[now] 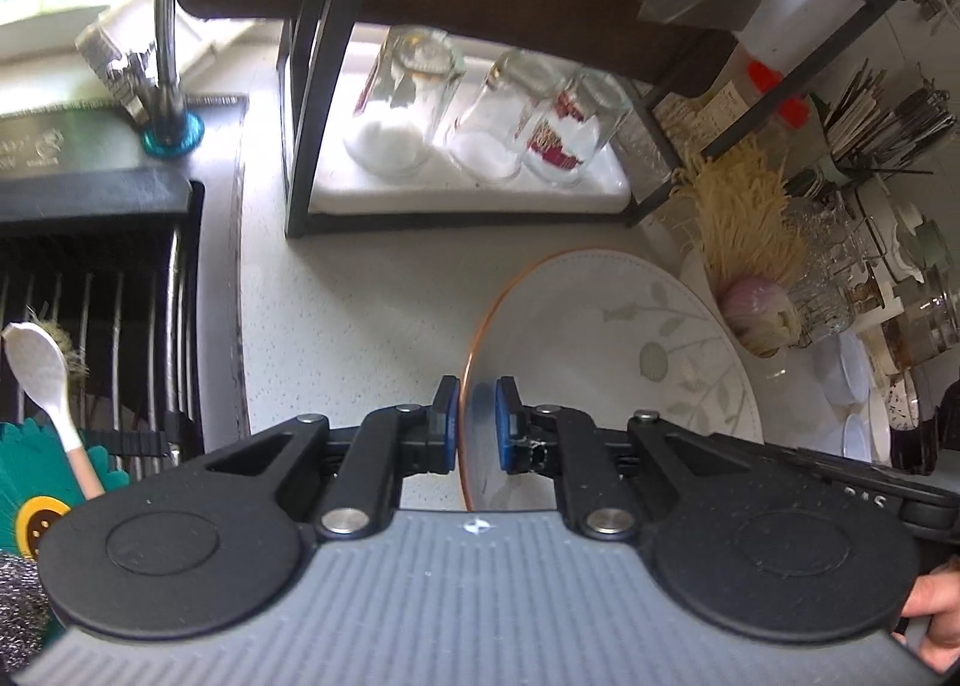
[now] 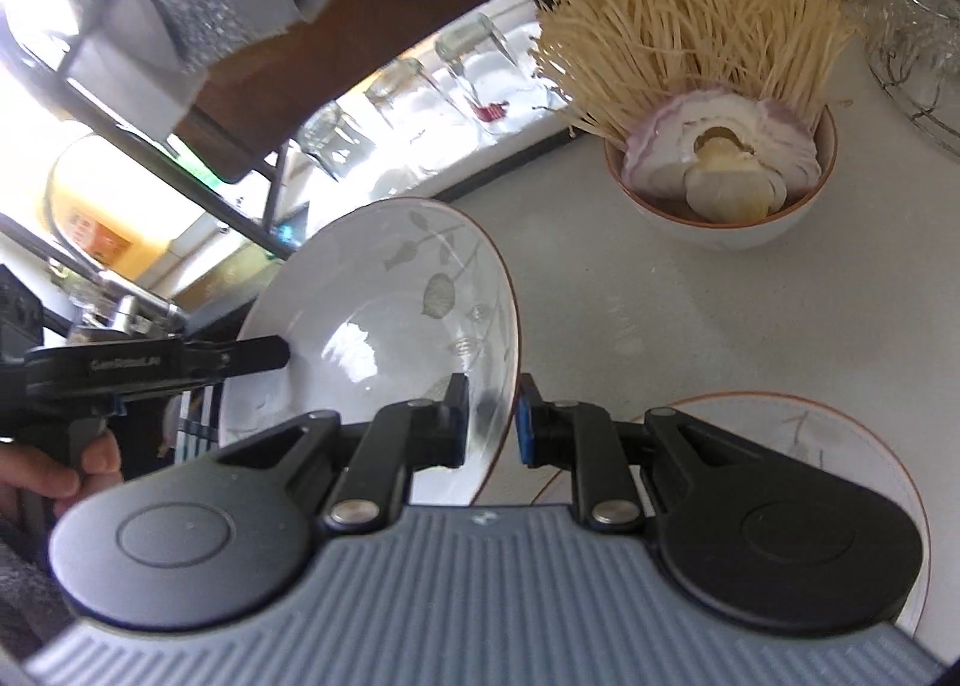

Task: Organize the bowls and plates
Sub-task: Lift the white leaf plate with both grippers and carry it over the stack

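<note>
The plate point(image 2: 384, 302) is held clear of the counter point(image 1: 360, 314), its rim clamped at opposite sides between the narrow jaws of the left hand-held gripper point(image 1: 478, 425) and the right hand-held gripper point(image 2: 492, 422). Glazed ceramic is judged stiff, slippery and breakable; rim holds suit it.

Bare counter point(image 1: 360, 290) ahead; rack point(image 1: 312, 86) overhangs glasses point(image 1: 480, 116).

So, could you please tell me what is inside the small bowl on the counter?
The small bowl holds a halved red onion, a garlic bulb and pale thin noodles. They cover its bottom.
</note>
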Tool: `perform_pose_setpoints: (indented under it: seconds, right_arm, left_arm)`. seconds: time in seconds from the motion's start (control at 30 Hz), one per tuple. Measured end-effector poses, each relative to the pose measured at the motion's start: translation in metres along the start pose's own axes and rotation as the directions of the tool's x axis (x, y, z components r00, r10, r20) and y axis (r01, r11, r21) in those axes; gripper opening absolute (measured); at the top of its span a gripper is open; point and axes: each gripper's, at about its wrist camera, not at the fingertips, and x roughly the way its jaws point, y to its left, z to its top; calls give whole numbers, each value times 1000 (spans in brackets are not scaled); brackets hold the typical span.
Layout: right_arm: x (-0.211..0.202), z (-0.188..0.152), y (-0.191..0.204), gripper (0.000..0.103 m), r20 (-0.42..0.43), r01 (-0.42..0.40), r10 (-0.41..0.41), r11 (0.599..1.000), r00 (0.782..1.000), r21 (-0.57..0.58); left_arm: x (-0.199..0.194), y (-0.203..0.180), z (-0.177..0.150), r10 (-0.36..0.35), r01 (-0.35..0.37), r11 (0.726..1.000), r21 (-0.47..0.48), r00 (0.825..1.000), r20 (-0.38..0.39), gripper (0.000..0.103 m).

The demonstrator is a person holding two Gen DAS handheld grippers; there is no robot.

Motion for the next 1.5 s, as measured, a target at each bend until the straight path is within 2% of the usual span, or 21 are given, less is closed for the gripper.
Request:
perform_pose_setpoints:
  seconds: [0.13, 0.47, 0.7, 0.97, 1.2, 1.3, 1.5]
  right_arm:
    - [-14, -2, 2, 19, 12, 2, -2, 999, 1000, -35]
    - [-58, -12, -20, 19, 69, -16, 17, 1000, 997, -14]
    - [-89, -26, -45, 19, 109, 10, -13, 1000, 994, 27]
    - [-114, -46, -77, 19, 127, 20, -37, 991, 991, 134]
    - [-121, -57, -90, 19, 121, 74, -88, 991, 989, 110]
    - [-120, -64, -98, 19, 109, 91, -104, 989, 989, 118]
    - [-117, -75, -110, 19, 81, 119, -130, 984, 988, 132]
  left_arm:
    - [-9, -12, -6, 6, -6, 1000, 2, 1000, 26, 14]
    - [-26, -60, -22, -6, 4, 999, 44, 999, 44, 14]
    - [-16, -97, -36, -23, 23, 998, 63, 1000, -1, 14]
    - [-5, -143, -49, -14, 20, 987, 158, 999, -36, 14]
    - [12, -157, -66, -14, 26, 989, 145, 996, -83, 14]
    - [26, -155, -71, -16, 27, 995, 93, 992, -124, 15]
    - [42, -165, -80, 17, 3, 992, 123, 986, -166, 15]
